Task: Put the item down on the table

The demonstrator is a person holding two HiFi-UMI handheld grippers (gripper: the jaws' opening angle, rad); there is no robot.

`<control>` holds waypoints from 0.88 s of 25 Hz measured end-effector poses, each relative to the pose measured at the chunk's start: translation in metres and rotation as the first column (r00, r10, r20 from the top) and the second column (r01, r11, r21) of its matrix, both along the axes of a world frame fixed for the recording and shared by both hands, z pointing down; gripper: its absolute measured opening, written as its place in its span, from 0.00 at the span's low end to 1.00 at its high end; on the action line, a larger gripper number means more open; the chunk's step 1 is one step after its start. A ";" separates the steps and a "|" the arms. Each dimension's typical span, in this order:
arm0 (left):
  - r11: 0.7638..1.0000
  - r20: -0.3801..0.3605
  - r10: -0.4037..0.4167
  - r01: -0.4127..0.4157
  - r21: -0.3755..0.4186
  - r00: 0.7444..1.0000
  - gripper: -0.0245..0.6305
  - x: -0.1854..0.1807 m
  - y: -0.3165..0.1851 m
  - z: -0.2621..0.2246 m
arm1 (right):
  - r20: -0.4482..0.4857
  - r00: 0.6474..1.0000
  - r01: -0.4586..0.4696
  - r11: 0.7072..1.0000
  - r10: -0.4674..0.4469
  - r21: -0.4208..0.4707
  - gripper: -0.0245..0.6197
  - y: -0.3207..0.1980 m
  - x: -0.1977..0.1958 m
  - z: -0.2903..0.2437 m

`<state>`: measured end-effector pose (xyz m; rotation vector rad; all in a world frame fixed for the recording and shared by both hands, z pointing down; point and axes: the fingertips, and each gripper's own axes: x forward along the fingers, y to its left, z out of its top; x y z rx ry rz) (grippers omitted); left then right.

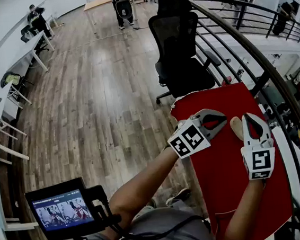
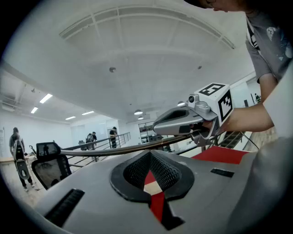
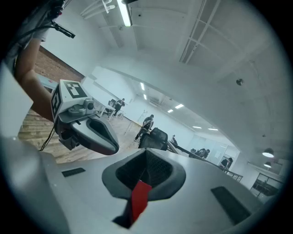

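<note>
Clearly both tools are over the red table, which lies alongside the curved railing. The left gripper reaches in from the table's left edge, its jaws pressed together on nothing. In the left gripper view only a slim slit and a mesh-lined window separate them, and through that window show strips of red table and a pale tan patch. The right gripper is over the table's middle, pointing toward its far end, with its jaws likewise closed and empty. A sliver of red shows through its gap in the right gripper view.

The item, tan and rounded, lies on the red table between the two jaw tips. The right gripper covers its right side, so I cannot make out its full shape or what kind of thing it is. I also cannot tell whether that gripper touches it.

A black office chair stands just past the table's far end. A small monitor sits well off the table's left, its mount partly cut off by the picture's lower edge.
</note>
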<state>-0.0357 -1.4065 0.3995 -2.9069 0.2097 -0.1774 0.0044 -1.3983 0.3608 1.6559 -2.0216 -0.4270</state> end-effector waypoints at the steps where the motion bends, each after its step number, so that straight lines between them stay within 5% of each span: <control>1: 1.000 0.005 -0.005 0.005 -0.002 1.000 0.04 -0.005 0.000 0.007 | 0.005 1.000 0.005 1.000 -0.005 -0.002 0.05 0.000 -0.005 0.006; 10: 1.000 -0.016 -0.013 0.013 0.004 1.000 0.04 -0.126 0.066 0.002 | -0.036 0.999 0.018 1.000 -0.019 -0.023 0.05 0.070 -0.128 0.006; 22: 1.000 -0.040 0.019 -0.019 0.013 0.999 0.04 -0.163 0.146 -0.008 | -0.061 0.998 0.004 1.000 -0.005 -0.022 0.05 0.154 -0.174 -0.004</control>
